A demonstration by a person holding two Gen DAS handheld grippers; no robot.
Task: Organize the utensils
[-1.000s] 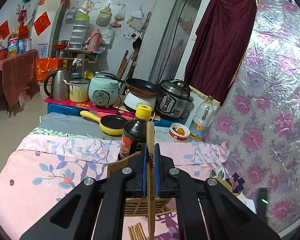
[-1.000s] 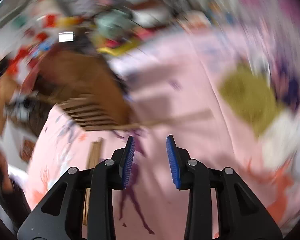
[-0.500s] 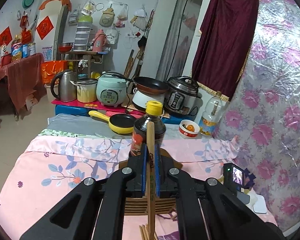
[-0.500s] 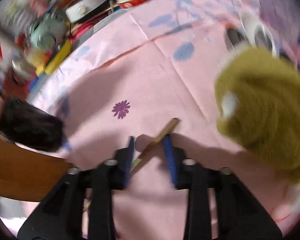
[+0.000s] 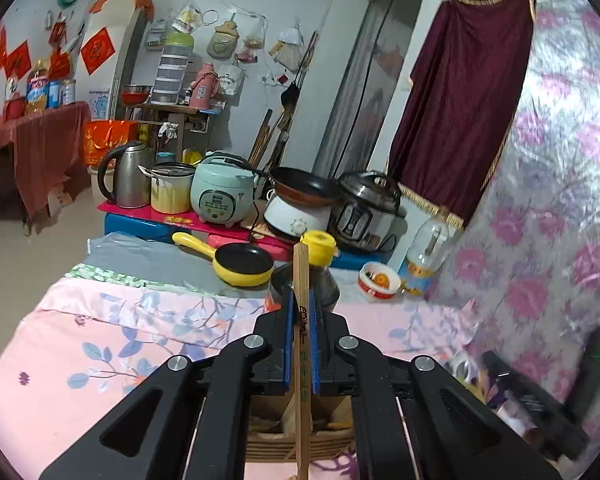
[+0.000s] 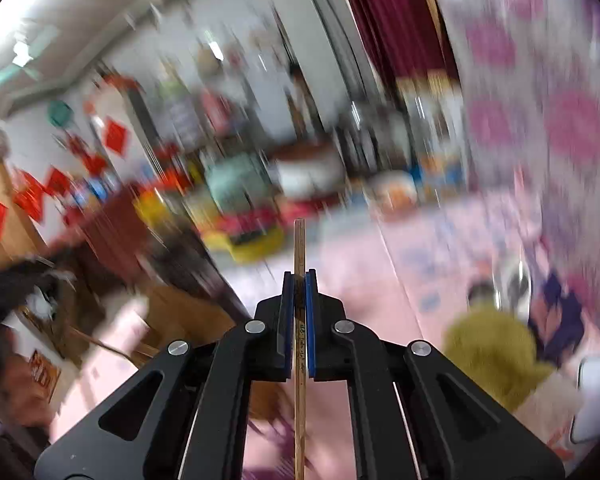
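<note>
My left gripper (image 5: 301,300) is shut on a wooden chopstick (image 5: 301,280) that stands upright between its blue pads, above a wooden slatted utensil holder (image 5: 300,436) on the pink floral cloth (image 5: 100,340). My right gripper (image 6: 299,280) is shut on another wooden chopstick (image 6: 299,248), held upright over the cloth. The right wrist view is blurred by motion; a brown wooden shape (image 6: 180,312), probably the holder, lies to its lower left.
A dark sauce bottle with a yellow cap (image 5: 319,246) stands just behind the holder. A yellow pan (image 5: 242,264), a small red-rimmed bowl (image 5: 378,280) and cookers (image 5: 222,196) stand beyond. An olive cloth (image 6: 492,352) lies at the right. A floral foil wall (image 5: 560,200) closes the right side.
My right gripper closed on a chopstick lying on the cloth and lifted it upright, swinging up fast. My left gripper rose slightly with its chopstick still held.
</note>
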